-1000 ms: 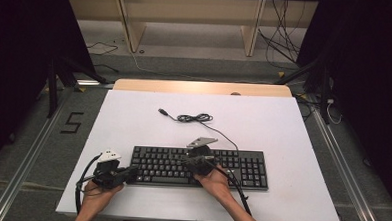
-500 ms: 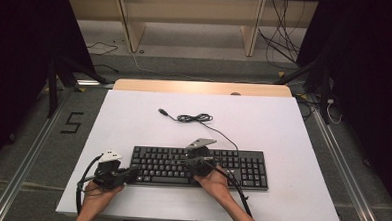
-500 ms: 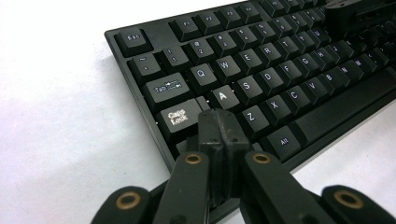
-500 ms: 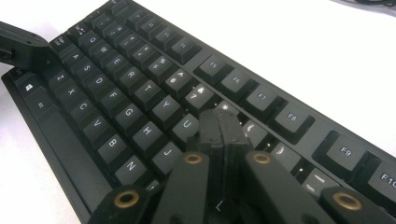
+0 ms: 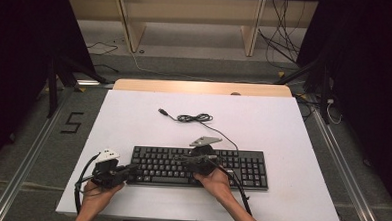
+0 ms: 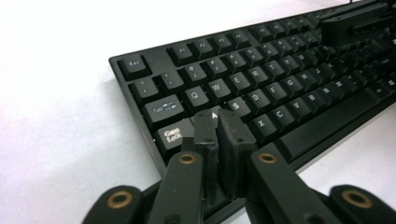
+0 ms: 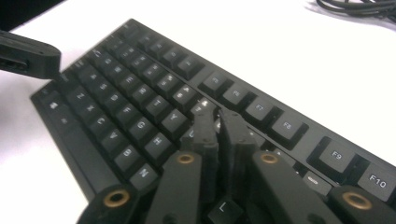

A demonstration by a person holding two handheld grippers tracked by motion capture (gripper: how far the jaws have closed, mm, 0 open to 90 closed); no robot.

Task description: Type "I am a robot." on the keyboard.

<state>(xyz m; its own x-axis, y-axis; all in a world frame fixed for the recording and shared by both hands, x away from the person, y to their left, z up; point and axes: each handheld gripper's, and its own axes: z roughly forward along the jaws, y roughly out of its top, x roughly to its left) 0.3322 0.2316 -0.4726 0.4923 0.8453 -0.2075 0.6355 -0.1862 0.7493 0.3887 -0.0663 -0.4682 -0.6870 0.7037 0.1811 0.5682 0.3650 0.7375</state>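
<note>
High view: black keyboard (image 5: 199,167) lies square at the near middle of the white table (image 5: 133,123), its cable (image 5: 196,118) coiled behind, left gripper (image 5: 130,167) at its left end and right gripper (image 5: 186,160) over mid keys, both placed as for typing

Left gripper view: left gripper's jaws nearly closed, just parting, nothing between them, tips over the A key (image 6: 214,114); right gripper view: jaws likewise a slit, empty, poised above the number row so narrow tips can likely press one key

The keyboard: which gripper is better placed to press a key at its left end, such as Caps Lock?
Left. The left gripper has its nearly shut tips over the A key of the keyboard, right beside Caps Lock; the right gripper hangs over the middle keys.
</note>
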